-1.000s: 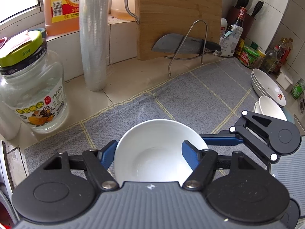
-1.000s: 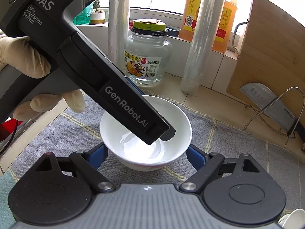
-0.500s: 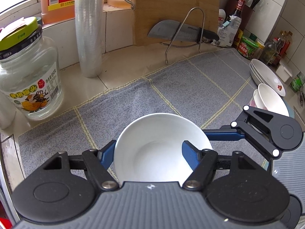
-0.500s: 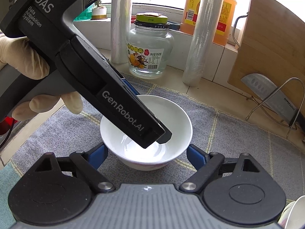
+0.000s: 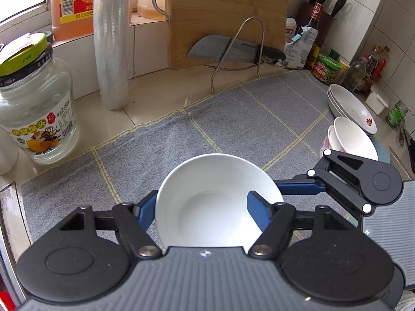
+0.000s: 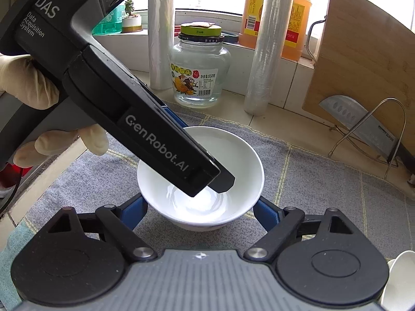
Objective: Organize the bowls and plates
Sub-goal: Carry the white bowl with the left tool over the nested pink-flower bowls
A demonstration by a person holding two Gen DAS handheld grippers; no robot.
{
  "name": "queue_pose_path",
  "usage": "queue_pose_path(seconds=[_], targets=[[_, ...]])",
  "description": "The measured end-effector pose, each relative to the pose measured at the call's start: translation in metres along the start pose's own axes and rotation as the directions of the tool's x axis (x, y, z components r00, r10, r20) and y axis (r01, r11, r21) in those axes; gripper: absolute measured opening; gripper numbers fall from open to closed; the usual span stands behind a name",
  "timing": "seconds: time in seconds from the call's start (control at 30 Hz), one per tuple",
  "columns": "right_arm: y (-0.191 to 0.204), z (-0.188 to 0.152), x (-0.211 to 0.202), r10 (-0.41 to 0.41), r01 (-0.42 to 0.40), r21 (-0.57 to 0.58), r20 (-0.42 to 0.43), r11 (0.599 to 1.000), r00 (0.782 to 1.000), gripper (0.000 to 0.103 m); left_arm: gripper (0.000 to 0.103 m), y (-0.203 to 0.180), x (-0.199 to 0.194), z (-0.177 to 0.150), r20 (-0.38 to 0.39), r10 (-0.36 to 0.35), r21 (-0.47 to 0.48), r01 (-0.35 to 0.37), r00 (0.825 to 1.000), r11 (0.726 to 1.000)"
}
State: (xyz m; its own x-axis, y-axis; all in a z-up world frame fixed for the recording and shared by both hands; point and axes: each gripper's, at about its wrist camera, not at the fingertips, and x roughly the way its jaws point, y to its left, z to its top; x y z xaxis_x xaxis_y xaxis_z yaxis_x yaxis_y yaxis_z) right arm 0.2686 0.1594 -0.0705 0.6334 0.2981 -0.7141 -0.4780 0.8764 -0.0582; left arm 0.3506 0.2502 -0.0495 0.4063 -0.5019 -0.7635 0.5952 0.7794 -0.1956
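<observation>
Gripping the rim of a white bowl (image 5: 218, 202), the left gripper (image 5: 199, 207) has one blue finger inside the basin and the other outside its wall, so the hold is a pinch on a thin edge of glazed ceramic. We see the same bowl (image 6: 201, 176) in the right wrist view, with the left tool's black body reaching down into it from a gloved hand (image 6: 28, 85). Whether the bowl rests on the grey checked cloth (image 5: 233, 119) or hangs just clear of it, we cannot tell. The right gripper (image 6: 199, 212) stands wide, its blue fingers flanking the bowl's base on either side without pressing on it; it holds nothing.

We judge the main hazard to be slip. A one-sided pinch lets the bowl's weight turn it about the pads, and smooth glaze offers little friction, so a quick swing could tip it out onto the cloth or counter. A second risk lies at the likely destination, the stacked bowls (image 5: 350, 137) and plates (image 5: 350, 106) at the far right: a tilted bowl lowered there could strike their rims and chip. The open right fingers sit near the base, and a careless lift might clip them.
</observation>
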Motion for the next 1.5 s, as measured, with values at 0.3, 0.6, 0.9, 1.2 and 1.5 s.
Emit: queue_pose_path(seconds=[0.3, 0.6, 0.9, 1.2, 1.5], targets=[[-0.018, -0.007, -0.045, -0.04, 0.04, 0.004, 0.024, 0.999, 0.999, 0.091, 0.072, -0.043, -0.011, 0.016, 0.011, -0.021, 0.062, 0.02, 1.0, 0.998], [-0.055, -0.024, -0.088, -0.123, 0.12, 0.057, 0.042, 0.991, 0.992, 0.091, 0.072, -0.101, -0.007, 0.044, 0.025, -0.08, 0.168, 0.075, 0.996, 0.983], [-0.097, -0.045, -0.119, -0.244, 0.238, 0.123, 0.035, 0.963, 0.969, 0.091, 0.072, -0.157, 0.014, 0.075, 0.02, -0.158, 0.274, 0.147, 0.987, 0.951], [-0.131, -0.063, -0.128, -0.299, 0.292, 0.2, 0.003, 0.935, 0.954, 0.091, 0.072, -0.194, 0.037, 0.095, -0.013, -0.205, 0.33, 0.198, 0.979, 0.923], [-0.15, -0.08, -0.124, -0.295, 0.297, 0.26, -0.048, 0.919, 0.954, 0.091, 0.072, -0.209, 0.059, 0.099, -0.049, -0.236, 0.33, 0.239, 0.97, 0.913]])
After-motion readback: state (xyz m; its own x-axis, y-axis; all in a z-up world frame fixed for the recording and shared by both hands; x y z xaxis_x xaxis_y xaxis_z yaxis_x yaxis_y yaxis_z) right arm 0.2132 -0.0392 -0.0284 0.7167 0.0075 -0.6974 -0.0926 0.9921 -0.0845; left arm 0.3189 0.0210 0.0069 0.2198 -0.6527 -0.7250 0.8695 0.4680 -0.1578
